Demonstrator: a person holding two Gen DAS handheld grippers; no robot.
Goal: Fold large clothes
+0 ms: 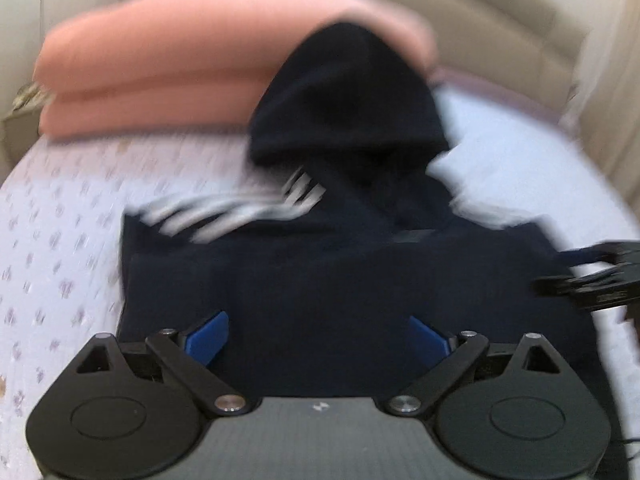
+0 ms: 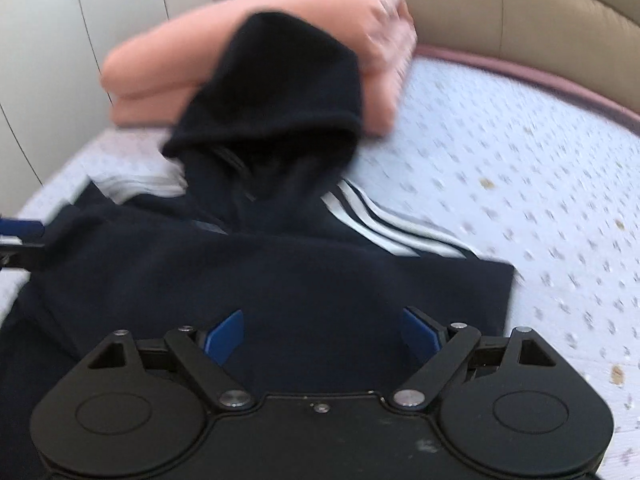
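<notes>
A dark navy hoodie [image 1: 320, 280] with white sleeve stripes [image 1: 240, 208] lies partly folded on the bed, its hood [image 1: 344, 96] resting against a pink blanket. It also shows in the right wrist view [image 2: 256, 280], stripes [image 2: 392, 228] at the right. My left gripper [image 1: 318, 336] is open above the hoodie's near edge, blue pads [image 1: 208, 338] wide apart, holding nothing. My right gripper [image 2: 322, 334] is open above the hoodie's near part, empty. The right gripper shows at the right edge of the left wrist view [image 1: 592, 276]. Both views are motion-blurred.
A folded pink blanket [image 1: 160, 80] lies at the head of the bed, also in the right wrist view [image 2: 168, 76]. The bed sheet [image 2: 520, 184] is white with small flowers. A beige padded headboard [image 2: 520, 12] curves behind. White wardrobe doors [image 2: 48, 40] stand at the left.
</notes>
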